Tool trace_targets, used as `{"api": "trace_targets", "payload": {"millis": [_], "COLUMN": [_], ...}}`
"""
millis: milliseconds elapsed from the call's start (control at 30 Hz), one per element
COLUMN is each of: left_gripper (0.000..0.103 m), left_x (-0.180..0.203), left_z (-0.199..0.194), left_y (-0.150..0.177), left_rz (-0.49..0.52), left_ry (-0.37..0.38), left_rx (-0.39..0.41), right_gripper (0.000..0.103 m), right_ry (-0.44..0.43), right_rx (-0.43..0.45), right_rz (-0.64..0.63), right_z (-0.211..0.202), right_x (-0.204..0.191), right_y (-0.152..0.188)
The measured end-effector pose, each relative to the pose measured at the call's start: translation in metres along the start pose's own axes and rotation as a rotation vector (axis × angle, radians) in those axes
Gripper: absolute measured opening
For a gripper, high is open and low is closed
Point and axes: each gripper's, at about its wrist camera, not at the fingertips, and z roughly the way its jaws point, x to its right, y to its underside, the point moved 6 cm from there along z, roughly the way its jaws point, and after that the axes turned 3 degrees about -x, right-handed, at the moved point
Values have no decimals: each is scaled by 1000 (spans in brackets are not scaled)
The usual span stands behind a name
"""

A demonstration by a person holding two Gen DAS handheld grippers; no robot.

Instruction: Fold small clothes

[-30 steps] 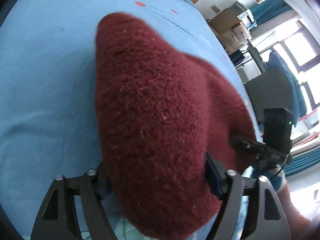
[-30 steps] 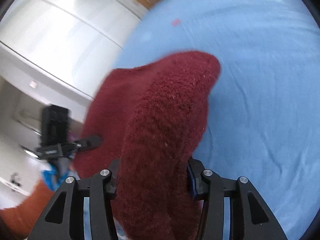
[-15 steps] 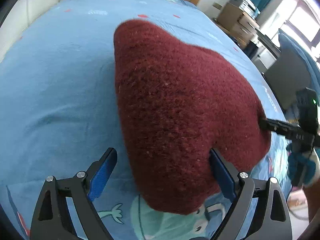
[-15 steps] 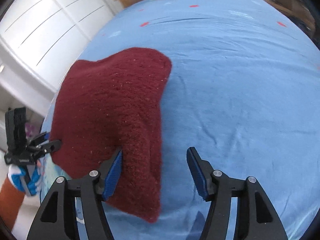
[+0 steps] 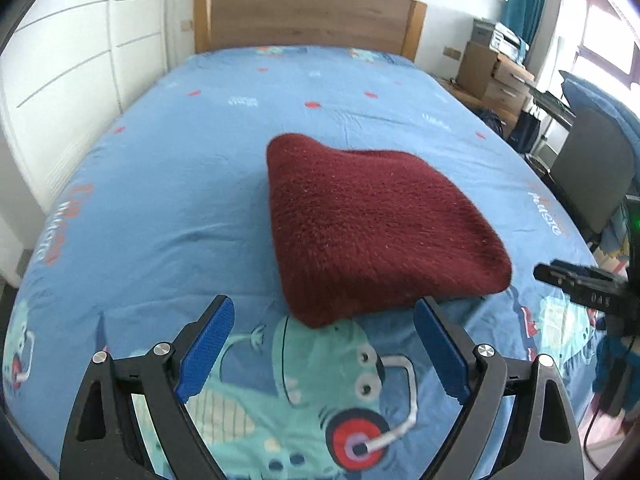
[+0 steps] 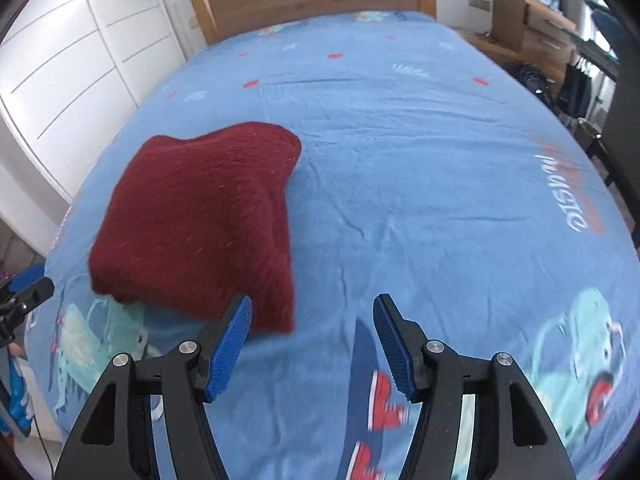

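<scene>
A dark red knitted garment (image 5: 368,220) lies folded in a thick pad on the blue printed bed sheet (image 5: 180,184). My left gripper (image 5: 324,312) is open and empty, just short of the garment's near edge. In the right wrist view the garment (image 6: 200,216) lies to the left. My right gripper (image 6: 312,312) is open and empty, its left fingertip close to the garment's near right corner. Each gripper also shows in the other's view: the right one (image 5: 580,280) at the right edge, the left one (image 6: 24,292) at the left edge.
A wooden headboard (image 5: 308,12) stands at the far end of the bed. White cupboard doors (image 5: 60,80) run along the left side. Cardboard boxes (image 5: 492,76) and a dark chair (image 5: 592,172) stand to the right of the bed.
Both grippers let go of the red garment, opened and pulled back. The garment dropped from the raised hold and now lies folded on the sheet.
</scene>
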Motion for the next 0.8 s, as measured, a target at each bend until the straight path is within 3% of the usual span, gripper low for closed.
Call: {"api": "trace_targets", "payload": {"millis": [167, 233, 400, 567, 700, 800], "left_gripper": [89, 89, 90, 100, 102, 102], "left_x": [8, 19, 27, 28, 28, 28], "left_z": [-30, -33, -51, -70, -78, -84], "left_y": [22, 10, 16, 32, 40, 45], "left_rz": [-16, -24, -27, -15, -9, -12], "left_ry": [-36, -44, -65, -79, -88, -97], "left_rx": [46, 63, 107, 144, 161, 177], "right_gripper": [66, 66, 66, 78, 84, 94], "right_ry": [13, 17, 36, 55, 87, 99], "right_rx": [43, 56, 113, 174, 209, 227], "right_rz": [-9, -11, -7, 14, -1, -5], "right_z": [-42, -54, -92, -123, -143, -153], "right_x": [-14, -19, -31, -41, -52, -57], "right_y": [32, 40, 63, 79, 91, 99]}}
